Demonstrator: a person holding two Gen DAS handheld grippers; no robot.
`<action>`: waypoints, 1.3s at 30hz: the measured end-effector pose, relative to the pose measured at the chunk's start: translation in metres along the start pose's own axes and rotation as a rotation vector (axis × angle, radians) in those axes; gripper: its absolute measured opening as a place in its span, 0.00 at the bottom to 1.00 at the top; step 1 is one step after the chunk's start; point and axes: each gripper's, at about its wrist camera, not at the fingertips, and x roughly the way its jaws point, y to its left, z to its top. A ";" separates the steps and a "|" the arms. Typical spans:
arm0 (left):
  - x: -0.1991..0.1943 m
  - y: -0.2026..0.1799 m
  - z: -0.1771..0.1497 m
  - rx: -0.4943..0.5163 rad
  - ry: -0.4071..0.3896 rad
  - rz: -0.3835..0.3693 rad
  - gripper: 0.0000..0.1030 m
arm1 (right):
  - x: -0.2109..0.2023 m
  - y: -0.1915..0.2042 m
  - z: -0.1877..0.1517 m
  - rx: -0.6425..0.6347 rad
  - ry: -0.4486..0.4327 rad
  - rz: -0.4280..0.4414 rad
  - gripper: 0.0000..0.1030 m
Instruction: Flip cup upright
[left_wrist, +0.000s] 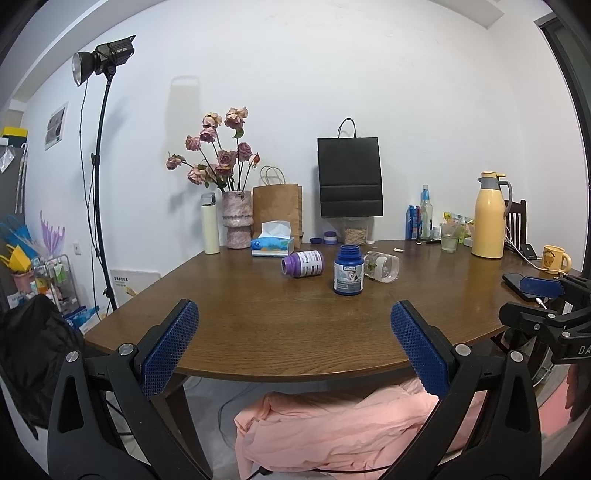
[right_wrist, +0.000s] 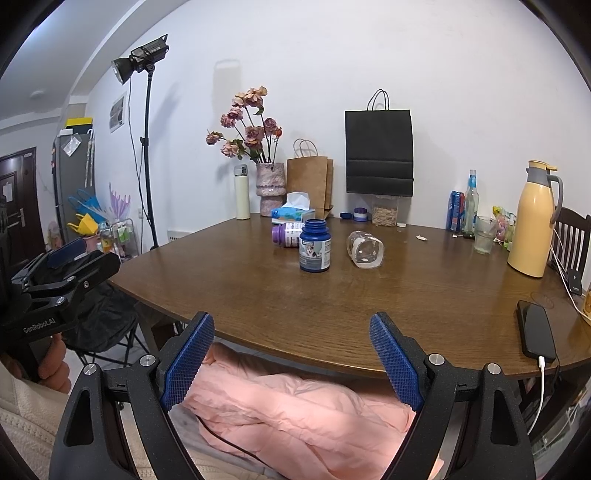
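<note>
Clear plastic cup (right_wrist: 365, 251) lies sideways, centre frame, on grainy wood table (right_wrist: 258, 295).
Both my grippers, left (left_wrist: 294, 343) and right (right_wrist: 291, 360), gape apart, dimpled blue pads (right_wrist: 190, 363) holding nothing.

Left gripper (left_wrist: 294, 325) was held level, jaws spread wide, blue textured pads (left_wrist: 170, 345) facing each other, nothing between them. Right gripper (right_wrist: 291, 338) was in the same pose: jaws wide apart, pads (right_wrist: 190, 363) bare, empty. In the right wrist view the left gripper showed from the side at far left, a hand (right_wrist: 51, 363) wrapped round its grip. Both grippers were side by side, pointing forward.
</note>
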 end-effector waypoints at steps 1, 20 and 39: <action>0.000 0.000 0.000 0.000 0.001 -0.002 1.00 | 0.000 0.000 0.000 0.001 0.000 0.000 0.88; 0.000 0.000 0.000 0.000 0.001 -0.002 1.00 | -0.004 -0.001 0.006 0.000 0.000 0.001 0.88; 0.001 0.000 0.001 0.000 0.002 -0.002 1.00 | -0.004 -0.001 0.006 0.000 -0.001 -0.001 0.88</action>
